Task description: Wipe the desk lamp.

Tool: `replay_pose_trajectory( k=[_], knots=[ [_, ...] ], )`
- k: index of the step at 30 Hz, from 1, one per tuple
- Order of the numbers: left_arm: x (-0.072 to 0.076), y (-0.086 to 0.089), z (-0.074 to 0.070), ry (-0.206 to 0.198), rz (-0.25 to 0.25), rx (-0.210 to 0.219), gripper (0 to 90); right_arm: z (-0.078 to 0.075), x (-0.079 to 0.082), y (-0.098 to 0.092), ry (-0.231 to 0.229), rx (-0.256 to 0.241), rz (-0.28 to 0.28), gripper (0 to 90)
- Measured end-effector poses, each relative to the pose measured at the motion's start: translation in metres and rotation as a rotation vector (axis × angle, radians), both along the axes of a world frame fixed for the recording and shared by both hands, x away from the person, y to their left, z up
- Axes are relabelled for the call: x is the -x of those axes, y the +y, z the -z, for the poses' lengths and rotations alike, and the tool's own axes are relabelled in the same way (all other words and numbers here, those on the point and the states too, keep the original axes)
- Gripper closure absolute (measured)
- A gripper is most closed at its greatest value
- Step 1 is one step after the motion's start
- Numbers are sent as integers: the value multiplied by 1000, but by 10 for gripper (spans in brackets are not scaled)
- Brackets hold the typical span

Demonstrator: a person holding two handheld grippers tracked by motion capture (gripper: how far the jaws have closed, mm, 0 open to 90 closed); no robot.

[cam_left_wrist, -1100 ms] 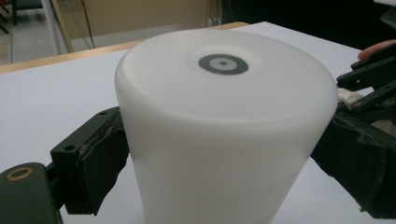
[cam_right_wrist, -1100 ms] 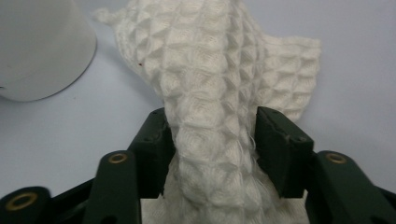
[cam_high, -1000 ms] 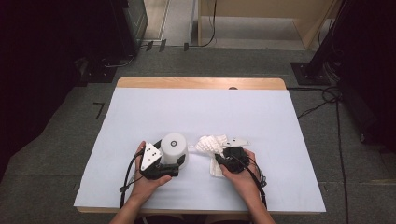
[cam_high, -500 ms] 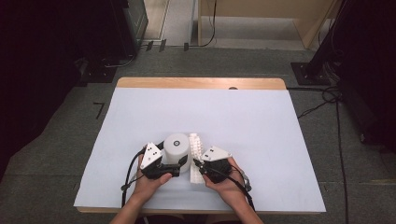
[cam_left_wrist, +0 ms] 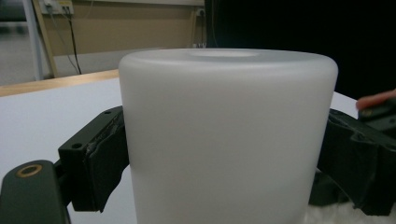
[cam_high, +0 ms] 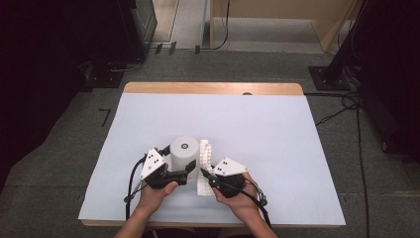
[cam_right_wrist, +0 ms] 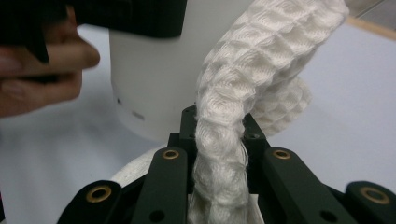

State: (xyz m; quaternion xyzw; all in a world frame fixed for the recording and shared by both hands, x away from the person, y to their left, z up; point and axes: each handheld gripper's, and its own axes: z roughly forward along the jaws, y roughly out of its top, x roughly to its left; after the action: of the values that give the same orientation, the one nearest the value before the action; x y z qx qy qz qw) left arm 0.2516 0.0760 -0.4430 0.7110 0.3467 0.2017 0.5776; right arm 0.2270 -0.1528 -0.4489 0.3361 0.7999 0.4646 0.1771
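A white cylinder [cam_high: 183,152] stands upright near the table's front middle. My left gripper [cam_high: 182,175] is shut on its body; in the left gripper view the black pads [cam_left_wrist: 100,161] press both sides of the cylinder [cam_left_wrist: 228,135]. A white waffle-weave cloth [cam_high: 205,165] lies just right of the cylinder, touching it. My right gripper [cam_high: 204,175] is shut on the cloth's near end. In the right gripper view the cloth [cam_right_wrist: 254,74] rises bunched from between the jaws and curls beside the cylinder [cam_right_wrist: 154,88].
The table [cam_high: 277,129] is covered in pale blue-white sheet, with a wooden strip along its far edge. Dark equipment and cables [cam_high: 341,106] sit on the floor beyond and to the right. A hand [cam_right_wrist: 42,74] holding the left gripper shows close by.
My right gripper has moved left and nearer with the cloth, drawing it into a strip against the cylinder's right side. The left gripper has stayed on the cylinder.
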Motion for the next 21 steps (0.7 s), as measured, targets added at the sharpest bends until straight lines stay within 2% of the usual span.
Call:
replay_pose_trajectory(
  k=[3, 5, 7, 12, 17, 21],
  knots=[
    [-1, 0, 2, 7, 2, -2, 89, 6, -3, 2, 27, 2, -6, 775],
    [-2, -1, 5, 14, 10, 0, 89, 5, -4, 1, 26, -2, 5, 775],
    [-2, -4, 8, 12, 18, -9, 89, 1, -4, -1, 16, -22, 23, 775],
    [-1, -13, 15, 4, 25, -41, 89, -11, -4, -12, -44, -73, 73, 776],
    [-1, -14, 20, -27, -6, -76, 89, -11, -6, -16, -37, -56, 80, 775],
    [-2, -11, 26, -28, 1, -100, 89, -5, -10, -24, -27, -33, 113, 775]
  ],
)
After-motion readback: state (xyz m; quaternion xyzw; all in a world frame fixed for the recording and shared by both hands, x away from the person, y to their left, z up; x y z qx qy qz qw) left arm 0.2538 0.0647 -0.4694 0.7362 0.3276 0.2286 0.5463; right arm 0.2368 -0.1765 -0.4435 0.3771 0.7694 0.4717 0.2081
